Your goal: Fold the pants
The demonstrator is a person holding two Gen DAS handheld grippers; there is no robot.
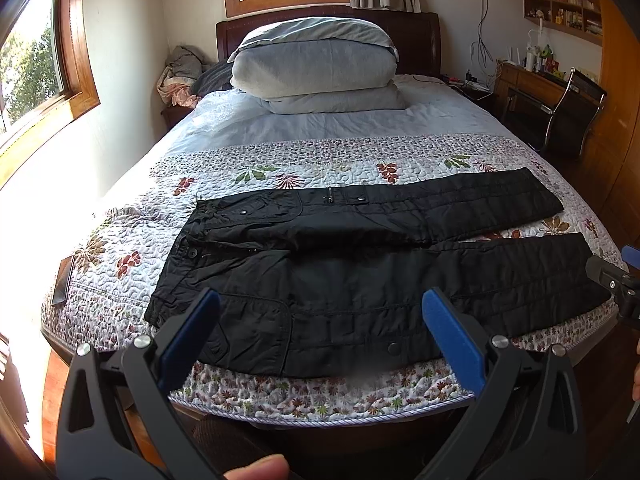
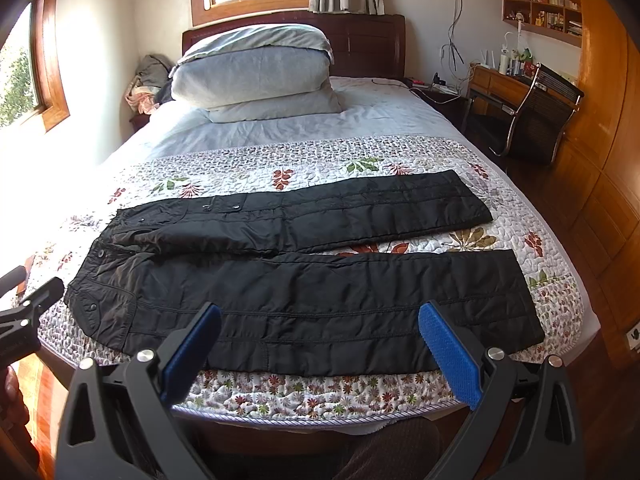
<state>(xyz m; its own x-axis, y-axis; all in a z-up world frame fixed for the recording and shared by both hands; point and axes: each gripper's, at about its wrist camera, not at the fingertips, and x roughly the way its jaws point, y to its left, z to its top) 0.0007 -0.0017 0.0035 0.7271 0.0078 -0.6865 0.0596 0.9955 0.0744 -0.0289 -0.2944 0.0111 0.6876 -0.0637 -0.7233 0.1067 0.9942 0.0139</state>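
The black pants point(image 1: 360, 264) lie flat on the bed point(image 1: 320, 396), just past both sets of jaws. Left gripper point(image 1: 320, 320) and right gripper point(image 2: 320, 332) have jaws wide, holding nothing.

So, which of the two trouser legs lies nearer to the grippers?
The near leg, along the foot edge of the bed, just beyond both open grippers. The far leg lies behind it, toward the pillows.

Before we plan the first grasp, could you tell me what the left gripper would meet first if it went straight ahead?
Probably the near leg of the black pants, which lies between the open fingers of the left gripper; depth is uncertain.
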